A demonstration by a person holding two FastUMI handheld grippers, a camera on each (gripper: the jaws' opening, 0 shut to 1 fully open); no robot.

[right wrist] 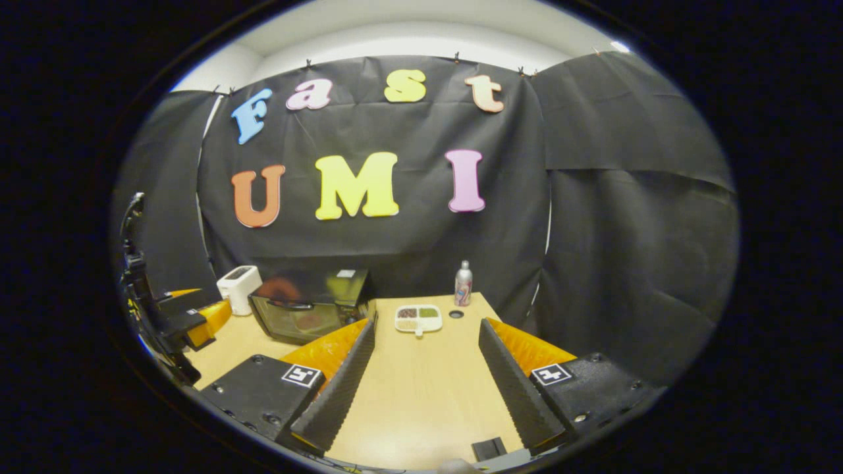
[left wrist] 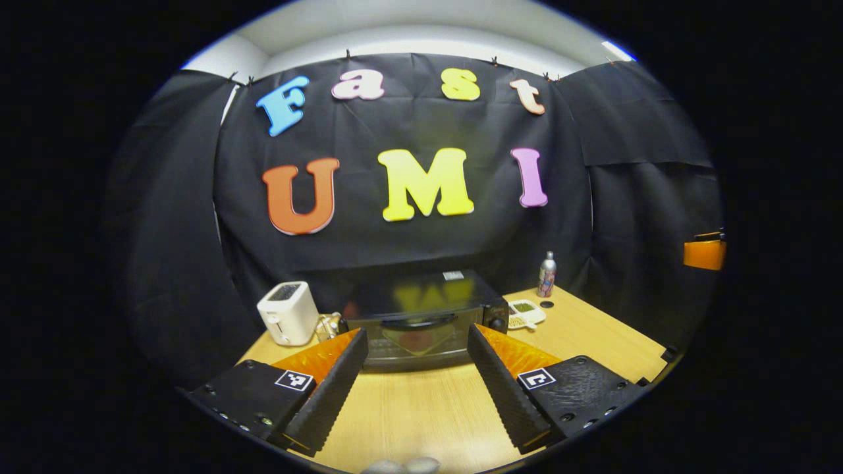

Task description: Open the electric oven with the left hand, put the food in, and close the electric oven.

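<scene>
Presently, on the wooden counter [left wrist: 428, 408]: one electric oven [left wrist: 421, 319], black, door shut, handle [left wrist: 419, 322] across the top of the door and facing the left gripper [left wrist: 417, 368], which is lined up squarely in front of it, jaws spread wide and empty, well short of the handle (a fitting stance, by my judgement, for reaching in to pull the door down). One white toaster [left wrist: 288, 313] just left of the oven; a small unclear item sits between the two. One divided food tray [right wrist: 417, 318], pale, with dark and green portions, just right of the oven and straight ahead of the right gripper [right wrist: 427, 368], which is likewise wide and holds nothing; that alignment suggests it waits to take the tray once the door is down. One slim bottle [right wrist: 463, 284] upright behind the tray, its dark cap [right wrist: 456, 314] lying apart on the counter beside it. Task status, as judged: not begun, with the oven closed and the food outside.
</scene>
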